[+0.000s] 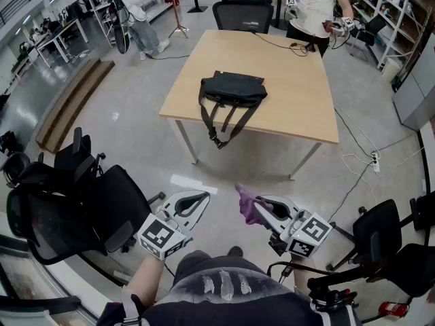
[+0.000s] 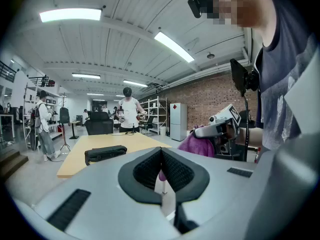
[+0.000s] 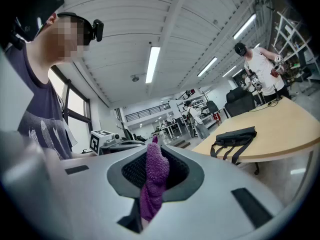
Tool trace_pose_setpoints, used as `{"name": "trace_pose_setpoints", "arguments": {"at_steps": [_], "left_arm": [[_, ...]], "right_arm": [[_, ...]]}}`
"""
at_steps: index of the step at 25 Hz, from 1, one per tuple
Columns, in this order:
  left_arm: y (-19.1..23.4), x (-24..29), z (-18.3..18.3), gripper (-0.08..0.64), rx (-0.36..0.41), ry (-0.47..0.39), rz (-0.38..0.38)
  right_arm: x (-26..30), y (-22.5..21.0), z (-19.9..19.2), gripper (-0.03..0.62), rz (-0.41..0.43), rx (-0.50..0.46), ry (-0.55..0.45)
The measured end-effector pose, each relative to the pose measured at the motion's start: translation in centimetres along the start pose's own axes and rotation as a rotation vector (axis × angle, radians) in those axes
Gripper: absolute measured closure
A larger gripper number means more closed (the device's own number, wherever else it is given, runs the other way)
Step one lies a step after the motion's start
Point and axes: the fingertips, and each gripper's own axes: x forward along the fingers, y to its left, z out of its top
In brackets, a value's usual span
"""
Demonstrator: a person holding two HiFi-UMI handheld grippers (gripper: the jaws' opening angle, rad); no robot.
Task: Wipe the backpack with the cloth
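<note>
A black backpack (image 1: 231, 90) lies on the wooden table (image 1: 299, 107), its straps hanging over the near edge. It also shows far off as the backpack (image 2: 105, 153) in the left gripper view and the backpack (image 3: 234, 137) in the right gripper view. My right gripper (image 1: 257, 204) is shut on a purple cloth (image 1: 246, 203), which sticks up between its jaws as the cloth (image 3: 153, 179). My left gripper (image 1: 200, 197) is shut with nothing in it. Both grippers hang over the floor, well short of the table.
A black office chair (image 1: 75, 206) stands at my left and another chair (image 1: 380, 240) at my right. A person (image 1: 314, 9) stands at the table's far side, another person (image 1: 136, 12) at the back left. Cables and a power strip (image 1: 374, 160) lie on the floor at right.
</note>
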Motion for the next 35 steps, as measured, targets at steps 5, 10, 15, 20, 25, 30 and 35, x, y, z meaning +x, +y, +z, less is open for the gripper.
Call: {"name": "trace_pose_setpoints", "arguments": {"at_steps": [5, 10, 15, 20, 25, 30, 35], "left_arm": [[1.3, 1.8, 0.2, 0.552, 0.001, 0.008, -0.007], [3.8, 4.4, 0.6, 0.552, 0.002, -0.017, -0.047], [7.8, 7.6, 1.7, 0.552, 0.017, -0.057, -0.123], [12.5, 10.3, 2.5, 0.552, 0.047, -0.075, -0.23], [18.8, 11.5, 2.8, 0.552, 0.066, -0.077, -0.306], [23.7, 12.6, 2.6, 0.552, 0.06, -0.081, -0.33], [27.6, 14.1, 2.1, 0.552, 0.018, -0.08, -0.288]], "right_arm": [[-0.9, -2.0, 1.0, 0.551, -0.032, 0.012, -0.025], [-0.3, -4.4, 2.2, 0.551, -0.092, -0.008, -0.027], [2.9, -6.9, 4.1, 0.551, -0.132, -0.055, -0.006], [8.5, -10.2, 5.4, 0.551, -0.186, -0.05, 0.017], [14.9, -14.0, 7.7, 0.551, -0.218, -0.029, -0.012], [19.2, -17.1, 9.3, 0.55, -0.248, -0.047, 0.008], [20.9, -22.7, 9.4, 0.55, -0.321, -0.05, 0.095]]}}
